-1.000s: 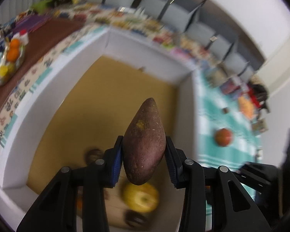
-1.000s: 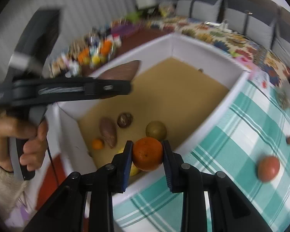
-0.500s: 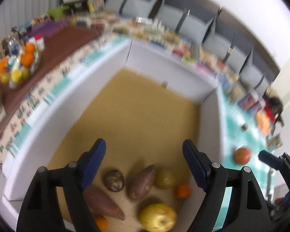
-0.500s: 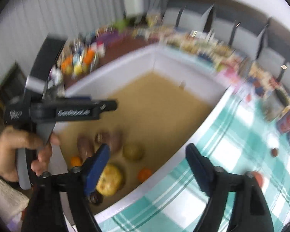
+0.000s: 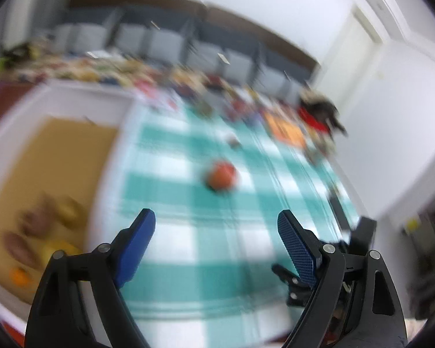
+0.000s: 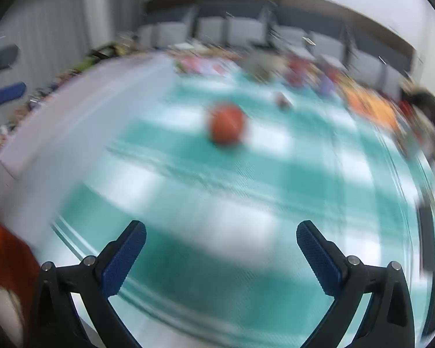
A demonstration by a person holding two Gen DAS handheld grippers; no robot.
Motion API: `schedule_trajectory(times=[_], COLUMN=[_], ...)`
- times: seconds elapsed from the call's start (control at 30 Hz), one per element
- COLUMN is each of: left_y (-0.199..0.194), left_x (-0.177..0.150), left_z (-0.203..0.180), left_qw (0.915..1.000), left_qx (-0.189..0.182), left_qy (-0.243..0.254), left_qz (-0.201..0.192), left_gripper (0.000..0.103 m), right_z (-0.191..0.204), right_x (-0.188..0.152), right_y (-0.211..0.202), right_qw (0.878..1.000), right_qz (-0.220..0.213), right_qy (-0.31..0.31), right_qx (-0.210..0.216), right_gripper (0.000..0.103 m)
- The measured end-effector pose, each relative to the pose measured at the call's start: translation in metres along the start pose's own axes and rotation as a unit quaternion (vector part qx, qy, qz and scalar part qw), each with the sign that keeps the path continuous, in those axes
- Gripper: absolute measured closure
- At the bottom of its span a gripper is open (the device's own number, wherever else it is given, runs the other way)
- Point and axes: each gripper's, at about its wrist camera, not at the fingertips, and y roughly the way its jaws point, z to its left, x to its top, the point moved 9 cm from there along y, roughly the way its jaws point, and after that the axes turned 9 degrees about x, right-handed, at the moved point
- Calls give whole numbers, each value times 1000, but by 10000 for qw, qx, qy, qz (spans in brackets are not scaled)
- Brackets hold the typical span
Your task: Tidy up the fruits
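Both views are smeared by motion. A round red-orange fruit [image 5: 221,175] [image 6: 226,123] lies on the teal and white checked cloth [image 5: 188,174] [image 6: 246,188], ahead of both grippers. A small brown fruit [image 5: 233,140] [image 6: 282,100] lies beyond it. My left gripper [image 5: 216,235] is open, its jaws still opening, with nothing between them. My right gripper [image 6: 221,239] is open wide, its jaws still opening, and empty. The white box [image 5: 107,156] with a tan floor sits at the left and holds several blurred fruits [image 5: 43,226].
The box's white wall [image 6: 72,110] runs along the left of the right wrist view. Packets and coloured items [image 5: 284,127] crowd the far end of the cloth. Grey chairs [image 5: 159,40] line the back. Part of the other gripper [image 5: 348,246] shows at the lower right.
The left gripper let go of the sweet potato and the right let go of the orange; both now lie in the box. Both grippers then swung right, out over the checked cloth.
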Motion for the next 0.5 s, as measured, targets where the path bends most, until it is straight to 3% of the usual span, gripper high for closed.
schedule_trajectory(times=[0.1,0.2,0.33,0.5], left_y=[51,89,119,149], left_x=[-46,-77,-97,-101], left_z=[-37,-53,-58,-37], left_qw=[9980,9954,9938,9876], left_qx=[100,278,501,1169], left_qy=[386,601,719,874], left_qz=[485,690,685,582], left_gripper=[15,15,15,15], right_z=[-50,-79,-109,-117], right_x=[-52,-75,-97,-96], right_y=[-9,-18,-26,-22], right_qw=[9980,9942,9883,9853], right_qz=[40,-127,-215,-282], right_qy=[367,596,1115,1249], right_qx=[-511,-889,-1018,-1132], right_gripper=[0,0,0,0])
